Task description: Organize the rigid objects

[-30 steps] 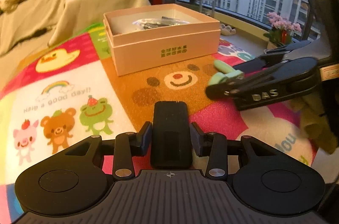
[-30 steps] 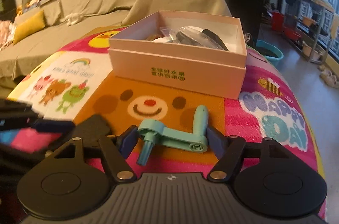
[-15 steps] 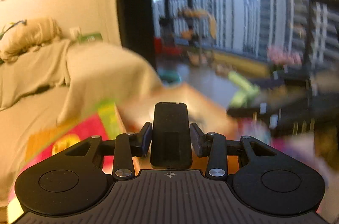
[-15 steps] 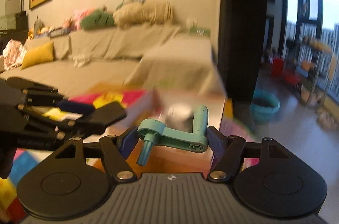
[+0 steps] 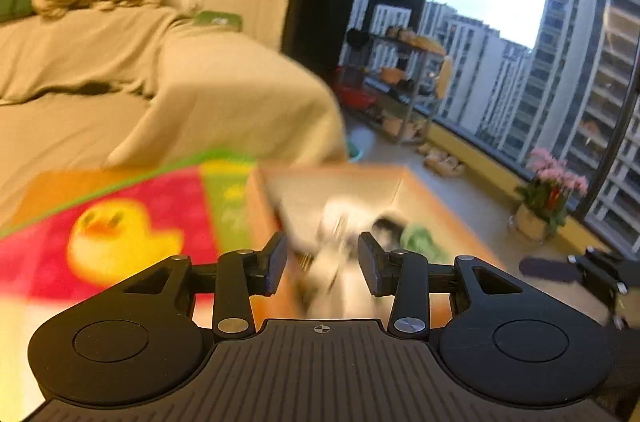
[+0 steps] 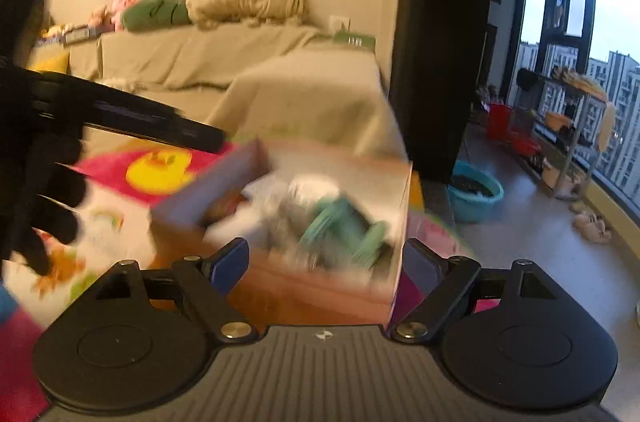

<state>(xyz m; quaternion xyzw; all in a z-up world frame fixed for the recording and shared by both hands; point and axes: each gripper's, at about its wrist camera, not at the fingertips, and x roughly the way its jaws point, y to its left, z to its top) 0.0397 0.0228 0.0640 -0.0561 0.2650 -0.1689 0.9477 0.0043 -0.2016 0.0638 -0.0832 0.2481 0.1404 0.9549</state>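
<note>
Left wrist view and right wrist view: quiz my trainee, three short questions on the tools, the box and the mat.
1. True or false: the left tool is clamping a black object.
2. Where does the teal crank lie? A: inside the open box. B: on the sofa. C: on the floor by the window.
3. Which cartoon animal is printed on the red part of the mat, left of the box?

Key: 1 false, nothing sits between its pads. 2 A. 3 a yellow duck.
</note>
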